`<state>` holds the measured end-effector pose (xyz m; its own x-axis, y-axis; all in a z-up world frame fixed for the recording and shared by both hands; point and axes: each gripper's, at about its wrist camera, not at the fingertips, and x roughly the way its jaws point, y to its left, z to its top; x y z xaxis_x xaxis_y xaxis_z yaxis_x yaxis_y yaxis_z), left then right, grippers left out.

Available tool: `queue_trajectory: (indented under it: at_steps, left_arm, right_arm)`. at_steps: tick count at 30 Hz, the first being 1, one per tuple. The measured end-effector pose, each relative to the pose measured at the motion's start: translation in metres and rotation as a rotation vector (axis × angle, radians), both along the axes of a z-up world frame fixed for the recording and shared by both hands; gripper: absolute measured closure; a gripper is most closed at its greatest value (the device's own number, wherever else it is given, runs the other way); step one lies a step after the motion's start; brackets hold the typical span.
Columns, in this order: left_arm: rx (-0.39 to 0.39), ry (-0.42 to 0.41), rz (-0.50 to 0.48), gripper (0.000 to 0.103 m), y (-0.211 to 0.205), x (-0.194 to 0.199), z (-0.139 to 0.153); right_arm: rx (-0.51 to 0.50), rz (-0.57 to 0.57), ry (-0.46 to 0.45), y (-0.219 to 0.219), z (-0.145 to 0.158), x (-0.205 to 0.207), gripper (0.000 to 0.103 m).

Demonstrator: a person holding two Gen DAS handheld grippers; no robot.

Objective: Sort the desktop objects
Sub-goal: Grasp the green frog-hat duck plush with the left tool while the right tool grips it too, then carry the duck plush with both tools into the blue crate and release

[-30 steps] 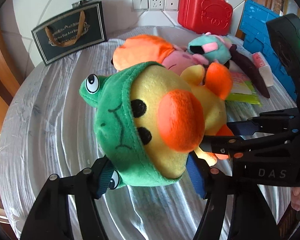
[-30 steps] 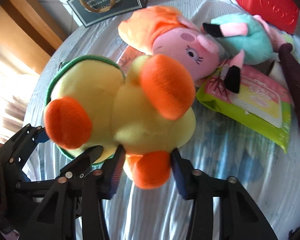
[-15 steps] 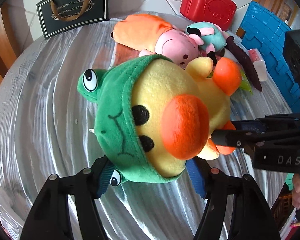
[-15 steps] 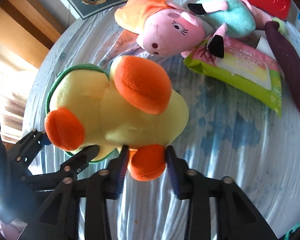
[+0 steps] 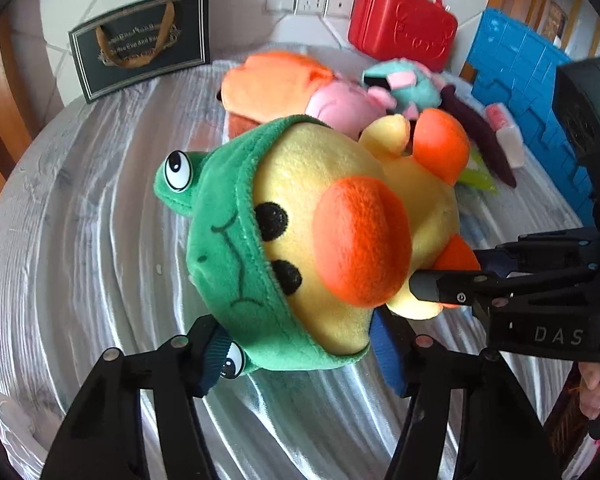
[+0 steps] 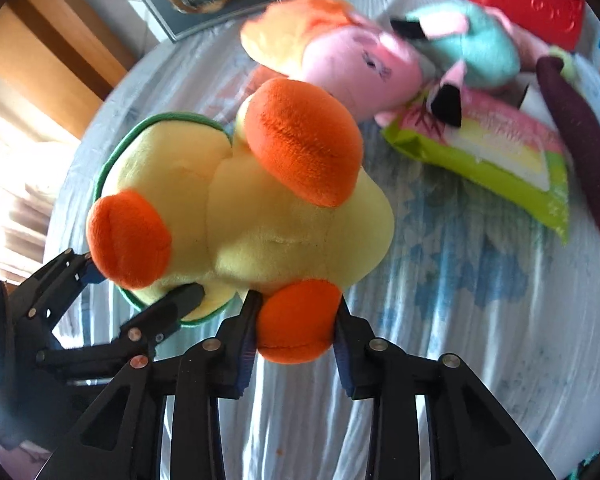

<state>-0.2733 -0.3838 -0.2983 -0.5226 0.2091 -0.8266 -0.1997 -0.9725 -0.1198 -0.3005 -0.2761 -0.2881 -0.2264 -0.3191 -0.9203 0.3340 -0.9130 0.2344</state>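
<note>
Between both tongs hangs the plush duck.

1. Right gripper: jaws have just been closing; pads pinch the orange foot of the yellow duck plush.
2. Left gripper holds the plush's head end, lower left.
3. Pink pig plush, teal plush, green wipes pack lie beyond on the cloth-covered table.

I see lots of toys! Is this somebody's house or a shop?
Probably a house: a round table with a wrinkled cloth, wall sockets behind it, and plush toys like the duck and the pig.
</note>
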Motion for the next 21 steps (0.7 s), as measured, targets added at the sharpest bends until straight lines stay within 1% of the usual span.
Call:
queue_trajectory:
  at_steps: [5, 8, 11, 17, 21]
  left_arm:
    - [0.000, 0.067, -0.009, 0.042, 0.003, 0.006, 0.027]
    - [0.016, 0.116, -0.004, 0.042, 0.007, 0.011, 0.048]
    - [0.017, 0.164, 0.001, 0.042, 0.014, 0.014, 0.071]
    - [0.008, 0.256, 0.003, 0.042, 0.040, 0.023, 0.116]
    - [0.007, 0.307, -0.013, 0.042, 0.079, 0.026, 0.141]
  right_arm:
    - [0.012, 0.006, 0.080, 0.001, 0.027, 0.011, 0.071]
    - [0.003, 0.003, 0.138, 0.007, 0.053, 0.016, 0.071]
    - [-0.012, -0.006, 0.175, 0.012, 0.074, 0.018, 0.071]
    - [-0.036, -0.016, 0.272, 0.051, 0.124, 0.032, 0.071]
    - [-0.038, -0.030, 0.316, 0.086, 0.148, 0.033, 0.071]
